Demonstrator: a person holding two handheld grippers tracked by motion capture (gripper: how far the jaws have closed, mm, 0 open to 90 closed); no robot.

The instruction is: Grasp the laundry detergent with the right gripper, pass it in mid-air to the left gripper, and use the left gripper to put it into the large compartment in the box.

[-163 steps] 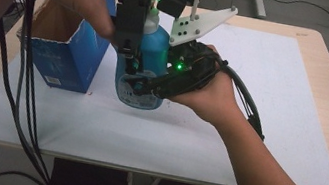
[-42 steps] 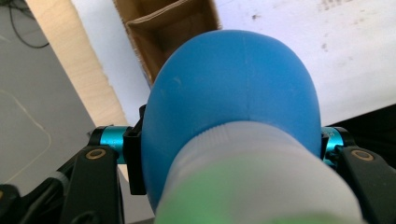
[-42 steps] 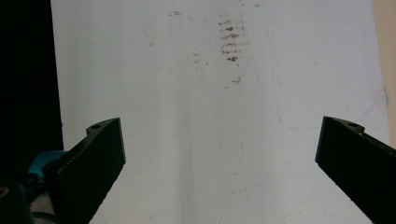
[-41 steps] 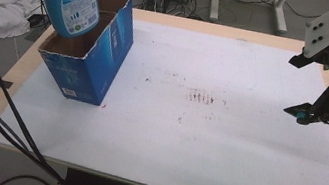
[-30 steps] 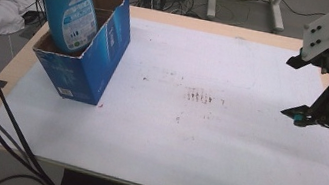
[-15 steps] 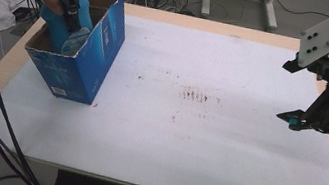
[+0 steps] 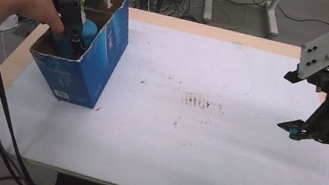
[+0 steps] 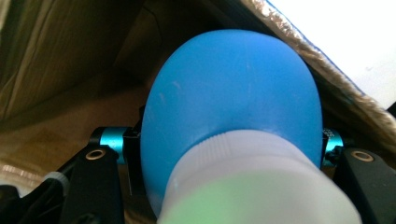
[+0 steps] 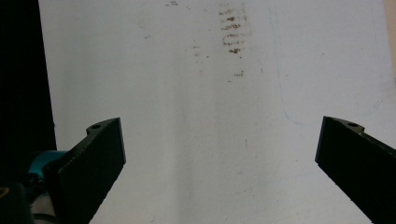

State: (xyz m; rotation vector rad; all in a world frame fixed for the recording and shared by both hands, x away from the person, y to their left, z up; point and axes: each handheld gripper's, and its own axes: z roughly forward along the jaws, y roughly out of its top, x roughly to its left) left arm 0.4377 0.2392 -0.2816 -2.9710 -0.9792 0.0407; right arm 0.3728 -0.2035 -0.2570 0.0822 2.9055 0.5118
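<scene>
Blue bottle (image 8: 231,112) sits between the left gripper's (image 7: 72,31) jaws, which are clamped on its sides just above the white cap (image 8: 254,182), the rounded body pointing away from the camera. In the high view the bottle (image 7: 87,34) stands down inside the open blue cardboard box (image 7: 101,62) near the table's far left corner, with the gripper reaching in from above. Over by the table's right edge the right gripper (image 7: 298,131) hangs above the white table cover (image 7: 194,143), its jaws wide apart and empty.
</scene>
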